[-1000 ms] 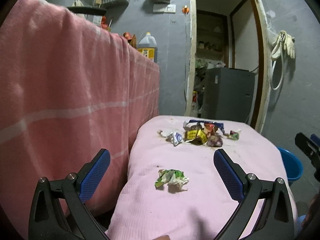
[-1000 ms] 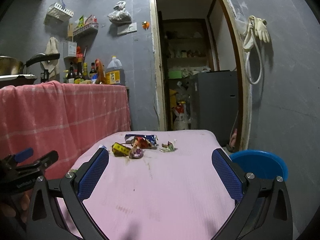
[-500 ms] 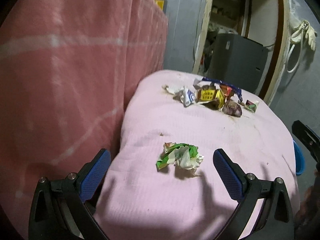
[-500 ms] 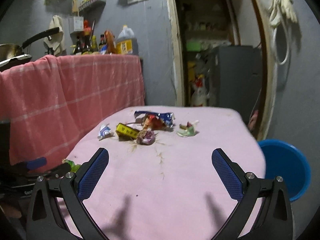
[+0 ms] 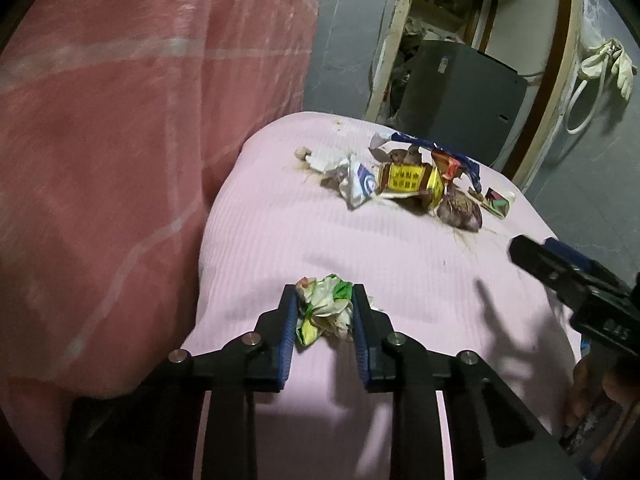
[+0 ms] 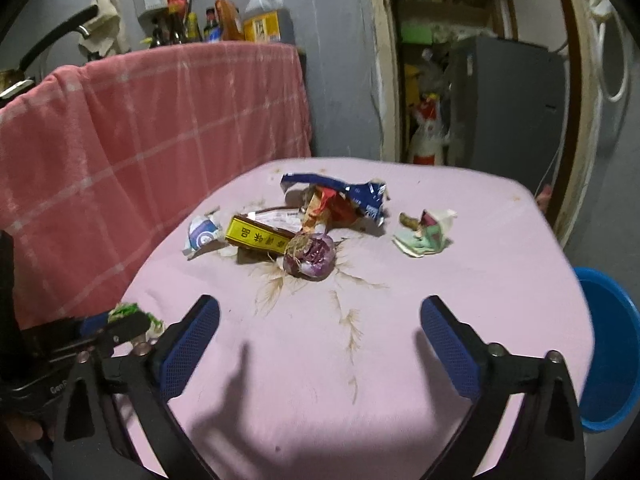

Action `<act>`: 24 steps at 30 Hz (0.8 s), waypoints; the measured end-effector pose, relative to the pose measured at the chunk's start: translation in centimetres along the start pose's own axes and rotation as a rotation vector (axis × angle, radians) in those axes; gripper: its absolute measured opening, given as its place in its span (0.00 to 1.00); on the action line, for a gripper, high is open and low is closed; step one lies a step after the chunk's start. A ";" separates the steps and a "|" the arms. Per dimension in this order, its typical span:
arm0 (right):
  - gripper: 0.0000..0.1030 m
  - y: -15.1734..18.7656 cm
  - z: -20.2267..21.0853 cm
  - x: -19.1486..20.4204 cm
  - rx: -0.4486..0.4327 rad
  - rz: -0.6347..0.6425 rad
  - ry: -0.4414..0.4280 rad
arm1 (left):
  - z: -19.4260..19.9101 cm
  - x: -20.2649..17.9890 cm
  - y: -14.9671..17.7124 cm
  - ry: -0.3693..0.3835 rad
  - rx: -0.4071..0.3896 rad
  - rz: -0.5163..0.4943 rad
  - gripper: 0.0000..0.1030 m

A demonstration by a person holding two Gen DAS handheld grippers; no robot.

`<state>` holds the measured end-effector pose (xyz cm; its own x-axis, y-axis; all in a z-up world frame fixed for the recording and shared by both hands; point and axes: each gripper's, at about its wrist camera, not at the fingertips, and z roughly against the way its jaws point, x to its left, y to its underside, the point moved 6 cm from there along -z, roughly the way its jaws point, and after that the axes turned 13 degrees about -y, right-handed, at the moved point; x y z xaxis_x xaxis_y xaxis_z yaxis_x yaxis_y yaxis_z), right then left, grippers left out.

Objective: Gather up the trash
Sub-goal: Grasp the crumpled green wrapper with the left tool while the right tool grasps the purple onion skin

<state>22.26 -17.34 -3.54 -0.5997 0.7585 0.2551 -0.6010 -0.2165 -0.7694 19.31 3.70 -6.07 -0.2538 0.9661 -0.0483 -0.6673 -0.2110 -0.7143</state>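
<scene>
Our left gripper (image 5: 324,300) has its fingers closing on the crumpled green wrapper (image 5: 326,308), which sits right between them at the near-left edge of the tabletop (image 5: 400,264). Our right gripper (image 6: 320,322) is spread with nothing inside, its fingers just starting to close. The trash pile (image 6: 308,220) lies straight ahead of it, so that hand's nearer, with the blue bin (image 6: 612,352) to its right.

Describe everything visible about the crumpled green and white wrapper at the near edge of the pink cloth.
The crumpled wrapper is a wadded ball of thin, creased packaging, mostly white with green patches, a yellow corner and a little orange-pink. It lies on the pink cloth near the front edge, apart from the trash pile farther back. The left gripper is closing on it, blue pads against both sides. In the right wrist view only a green scrap shows behind that gripper.
</scene>
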 end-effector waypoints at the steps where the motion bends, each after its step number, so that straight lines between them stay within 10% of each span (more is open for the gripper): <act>1: 0.85 -0.2 -0.4 -0.1 0.010 0.001 0.000 | -0.1 0.0 -0.3 0.007 0.003 0.004 0.19; 17: 0.34 -2.1 -6.0 -0.7 0.154 0.038 -0.019 | -1.1 -0.7 -3.3 0.045 -0.029 0.014 0.17; 24: 0.30 -1.7 -4.1 -0.5 0.095 0.024 -0.050 | 0.1 -1.2 -4.2 0.056 -0.096 0.003 0.17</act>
<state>25.77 -14.84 -4.72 -0.6388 0.7214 0.2675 -0.6320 -0.2938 -0.7171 22.35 3.46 -2.99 -0.2145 0.9728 -0.0872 -0.5954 -0.2011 -0.7778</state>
